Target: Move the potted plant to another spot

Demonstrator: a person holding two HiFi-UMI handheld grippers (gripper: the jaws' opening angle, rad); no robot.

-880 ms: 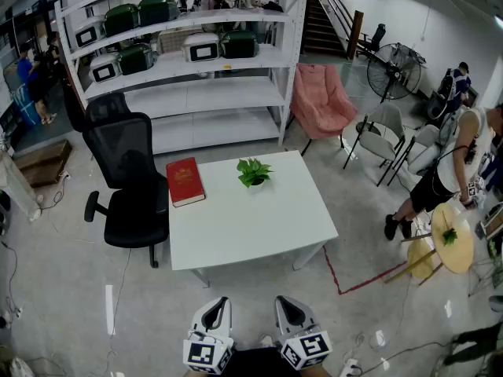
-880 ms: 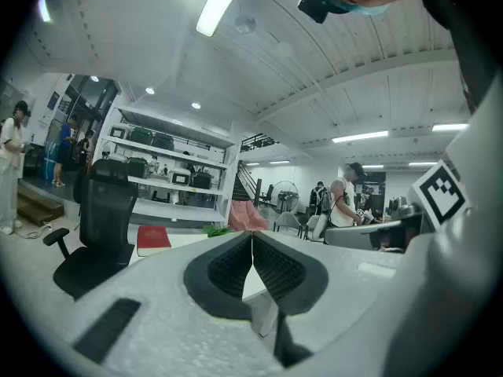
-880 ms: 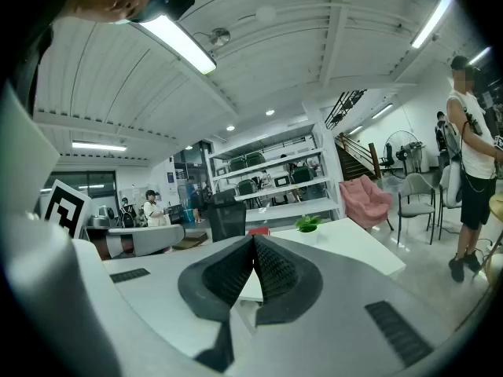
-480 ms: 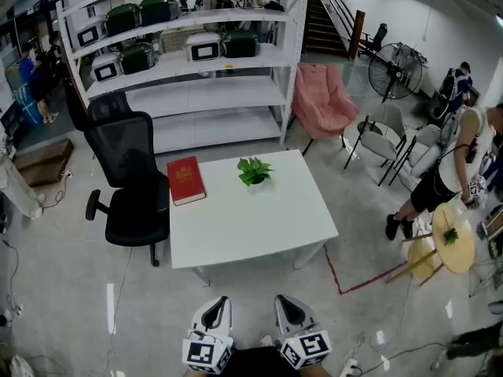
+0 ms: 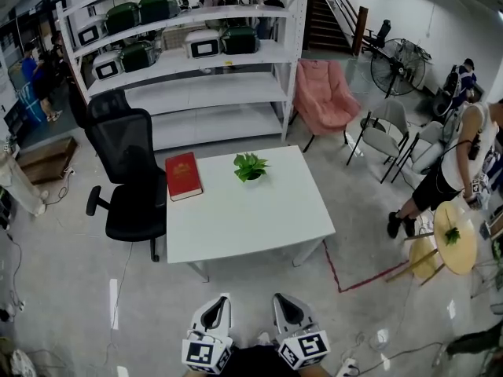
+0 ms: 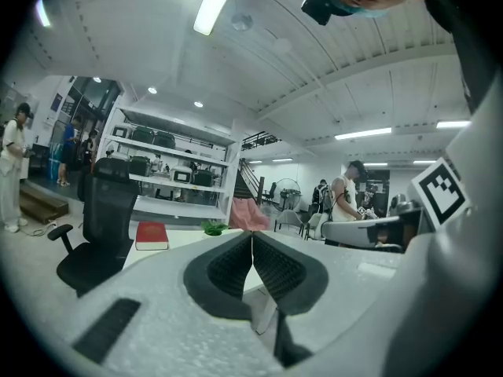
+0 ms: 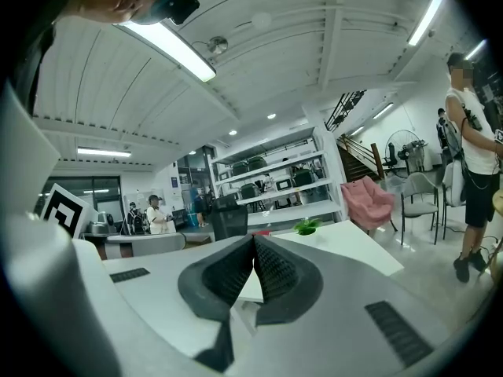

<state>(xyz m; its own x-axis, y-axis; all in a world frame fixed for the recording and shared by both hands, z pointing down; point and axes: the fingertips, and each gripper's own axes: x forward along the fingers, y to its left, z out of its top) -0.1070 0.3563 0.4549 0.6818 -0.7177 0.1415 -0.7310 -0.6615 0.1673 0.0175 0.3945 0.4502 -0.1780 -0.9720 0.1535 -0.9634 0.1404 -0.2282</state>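
Note:
A small green potted plant stands near the far edge of the white table; it shows small in the left gripper view and the right gripper view. Both grippers are held low at the bottom of the head view, well short of the table's near edge. My left gripper is shut, jaws pressed together with nothing between them. My right gripper is likewise shut and empty.
A red book lies at the table's far left corner. A black office chair stands left of the table, white shelving behind it, a pink chair at back right. A person stands at right by grey chairs and a fan.
The head view has shifted slightly, so the table and plant sit a little further left and up. Both grippers remain in the same low position, shut.

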